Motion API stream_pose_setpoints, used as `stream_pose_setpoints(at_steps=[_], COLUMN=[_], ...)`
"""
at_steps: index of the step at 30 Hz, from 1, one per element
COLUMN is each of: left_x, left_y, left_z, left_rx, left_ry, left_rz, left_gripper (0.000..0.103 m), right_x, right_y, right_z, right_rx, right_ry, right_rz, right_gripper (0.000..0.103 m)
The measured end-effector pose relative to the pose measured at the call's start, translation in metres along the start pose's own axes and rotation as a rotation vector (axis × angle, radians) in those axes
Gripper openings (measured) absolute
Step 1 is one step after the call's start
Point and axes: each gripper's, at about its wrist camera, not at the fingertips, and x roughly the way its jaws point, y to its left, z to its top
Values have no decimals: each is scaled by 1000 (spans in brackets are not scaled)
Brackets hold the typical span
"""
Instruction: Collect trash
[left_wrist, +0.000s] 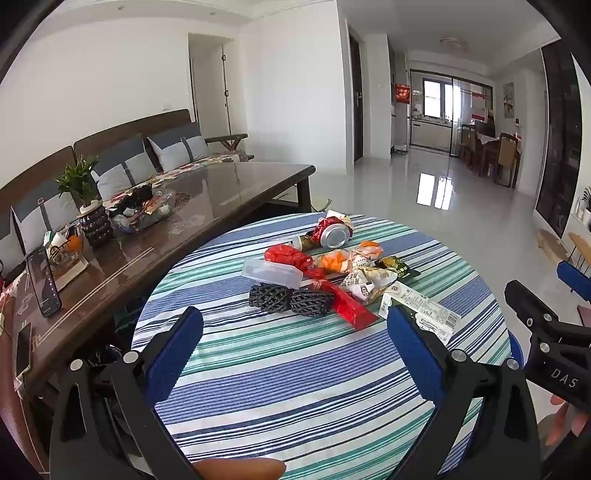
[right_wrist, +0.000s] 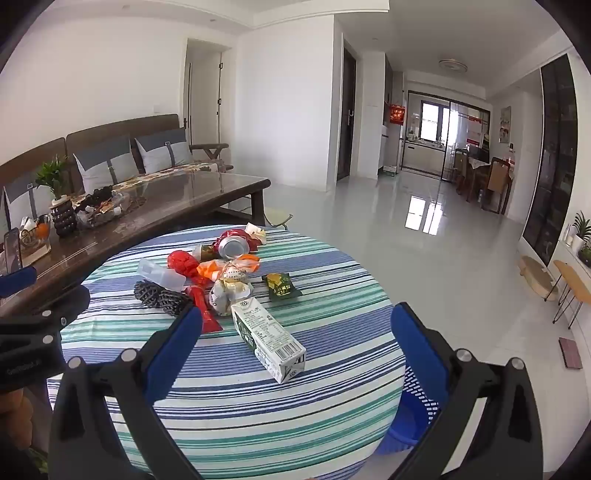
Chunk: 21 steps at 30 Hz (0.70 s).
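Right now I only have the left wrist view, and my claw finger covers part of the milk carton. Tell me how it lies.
Observer: The milk carton lies flat on its side on the striped tablecloth, at the near edge of the trash pile, with one end pointing toward the right wrist camera.
Operator: Good. Now find me the bin; I see only a blue sliver past the table edge.
Observer: A blue perforated basket stands low beside the table, at its near right side, partly behind the right claw's right finger.
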Motion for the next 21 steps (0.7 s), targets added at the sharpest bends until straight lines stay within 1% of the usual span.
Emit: stream_pose_setpoints(at_steps=[21], left_x=[0], left_y=[-1], left_z=[0], left_rx=[5], left_ry=[-2], left_rz=[0], left_gripper=[99], right_x=[-3], right_y=[2], right_z=[1], right_rx=[-5], right_ry=[0], right_rz=[4], right_gripper=[98])
